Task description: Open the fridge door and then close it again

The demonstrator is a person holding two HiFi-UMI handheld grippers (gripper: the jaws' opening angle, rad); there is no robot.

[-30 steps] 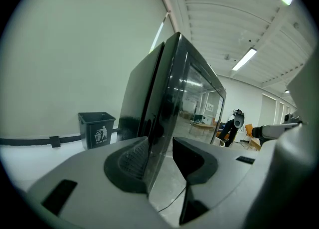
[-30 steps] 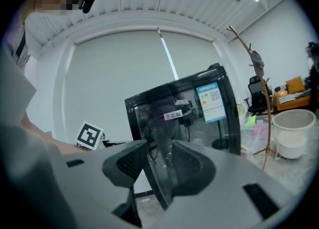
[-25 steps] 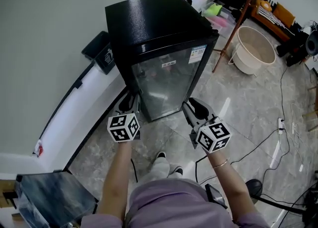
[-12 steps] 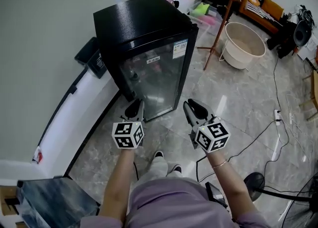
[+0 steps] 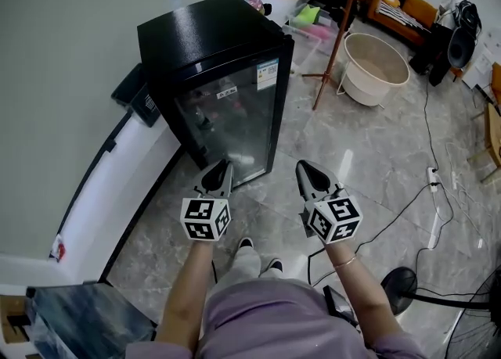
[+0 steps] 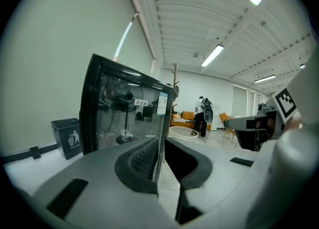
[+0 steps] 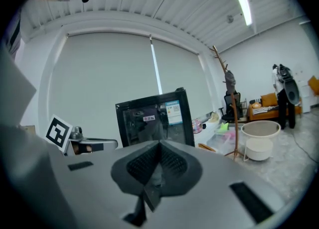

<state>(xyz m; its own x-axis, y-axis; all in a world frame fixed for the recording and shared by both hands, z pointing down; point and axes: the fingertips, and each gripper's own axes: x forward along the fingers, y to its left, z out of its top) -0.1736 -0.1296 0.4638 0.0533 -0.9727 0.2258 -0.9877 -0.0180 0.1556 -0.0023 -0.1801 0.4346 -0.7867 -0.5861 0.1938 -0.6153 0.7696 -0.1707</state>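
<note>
A small black fridge (image 5: 211,37) stands against the wall, its glass door (image 5: 227,127) closed. It also shows in the left gripper view (image 6: 124,108) and the right gripper view (image 7: 154,120). Both grippers hang in the air in front of the door, apart from it and touching nothing. The jaws of my left gripper (image 5: 221,166) have just been closing; in its own view (image 6: 161,140) only a thin slit is left, with nothing in it. My right gripper (image 5: 304,168) has closed too, and its pads meet (image 7: 159,145) with nothing held.
A black waste bin (image 5: 141,95) sits left of the fridge by the wall. To the right are a wooden coat stand (image 5: 333,52) and a beige tub (image 5: 376,68). Cables and a power strip (image 5: 432,177) lie on the tiled floor, with a fan base (image 5: 399,283) near my right side.
Both grippers have drawn back from the fridge door, so the gap to it has grown. Their jaws have narrowed. The door stays closed throughout.
</note>
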